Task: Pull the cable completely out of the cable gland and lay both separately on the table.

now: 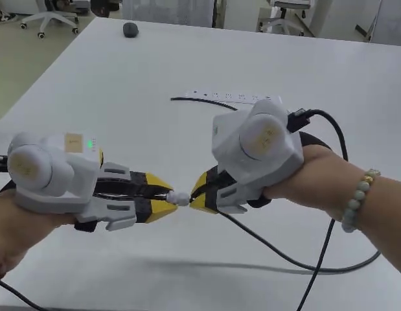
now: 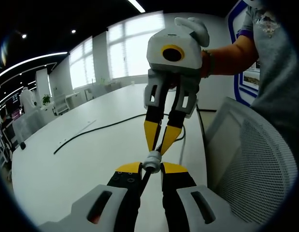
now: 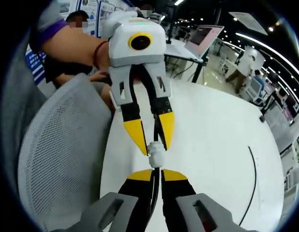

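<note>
A small white cable gland (image 1: pixel 181 197) hangs above the white table (image 1: pixel 122 97), between the two grippers, which point tip to tip. My left gripper (image 1: pixel 169 198) is shut on the cable gland (image 2: pixel 151 162), which sits between its yellow fingertips. My right gripper (image 1: pixel 197 194) faces it from the right, shut on the thin black cable (image 3: pixel 156 181) just behind the gland (image 3: pixel 155 153). From under the right gripper the black cable (image 1: pixel 271 249) trails off over the table towards the lower right. In the left gripper view, a dark strand also runs back between the left jaws.
A white power strip (image 1: pixel 232 97) and a loose black cable (image 1: pixel 200 102) lie further back on the table. A dark rounded object (image 1: pixel 130 29) sits near the far edge. A grey mesh chair (image 2: pixel 246 159) stands beside the table. The right gripper's tether (image 1: pixel 336 214) loops at the right.
</note>
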Tool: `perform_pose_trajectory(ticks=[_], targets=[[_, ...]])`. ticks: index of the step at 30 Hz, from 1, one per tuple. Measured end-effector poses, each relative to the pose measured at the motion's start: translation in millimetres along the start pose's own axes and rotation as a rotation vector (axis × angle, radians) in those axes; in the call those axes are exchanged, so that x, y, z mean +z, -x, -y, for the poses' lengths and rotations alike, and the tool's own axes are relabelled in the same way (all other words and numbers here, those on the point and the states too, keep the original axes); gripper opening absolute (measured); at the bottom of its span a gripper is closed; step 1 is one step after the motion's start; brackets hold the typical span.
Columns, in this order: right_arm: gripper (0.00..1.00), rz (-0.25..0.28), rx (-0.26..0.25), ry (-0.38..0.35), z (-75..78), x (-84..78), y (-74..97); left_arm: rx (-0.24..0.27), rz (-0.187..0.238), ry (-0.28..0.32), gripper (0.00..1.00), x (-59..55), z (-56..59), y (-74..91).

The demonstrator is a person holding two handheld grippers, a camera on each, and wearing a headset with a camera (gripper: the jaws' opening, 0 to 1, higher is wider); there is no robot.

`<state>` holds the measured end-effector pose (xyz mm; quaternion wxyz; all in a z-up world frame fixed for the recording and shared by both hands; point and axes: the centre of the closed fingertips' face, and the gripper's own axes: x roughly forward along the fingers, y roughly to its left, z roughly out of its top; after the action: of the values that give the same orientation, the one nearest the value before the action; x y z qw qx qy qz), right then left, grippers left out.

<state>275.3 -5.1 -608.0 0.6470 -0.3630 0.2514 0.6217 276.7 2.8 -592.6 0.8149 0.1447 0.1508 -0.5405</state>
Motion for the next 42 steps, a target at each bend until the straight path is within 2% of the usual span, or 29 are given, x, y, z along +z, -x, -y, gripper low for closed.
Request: perform_pose_trajectory(ticks=[6,8,11,15,20,35,42], targets=[[0.0,0.022,-0.002,0.01,0.6,-0.3,4.6,-0.003,0.007,-0.009,0.15,1.6,-0.1,0.3],[0.0,-0.001,-0.012,0.017,4.0,-8.7,7.2,0.008,0.003,-0.011,0.15,0.5,-3.5,2.4],[0.0,-0.002,-0.014,-0.008,7.0,-21.5,14.1,0.017,0.005,-0.01,0.15,-1.0,-6.9,7.4],[0.0,-0.033,-0.027,-0.03,10.6,-42.9,22.3,0.024,0.003,-0.011,0.16,-1.7,-8.9,9.9],[0.0,-0.056,-0.043,-0.055,13.5,-62.0,32.6,0.026,0.003,-0.009,0.16,-2.3,-9.6,10.7],[0.0,-0.111,-0.061,-0.094,14.8,-96.3,41.6,0.037,-0.007,-0.014,0.16,-4.9,-13.9,16.4],[0.0,-0.125,-0.055,-0.101,10.8,-103.3,42.5,0.038,-0.008,-0.01,0.16,-6.3,-13.0,17.7]])
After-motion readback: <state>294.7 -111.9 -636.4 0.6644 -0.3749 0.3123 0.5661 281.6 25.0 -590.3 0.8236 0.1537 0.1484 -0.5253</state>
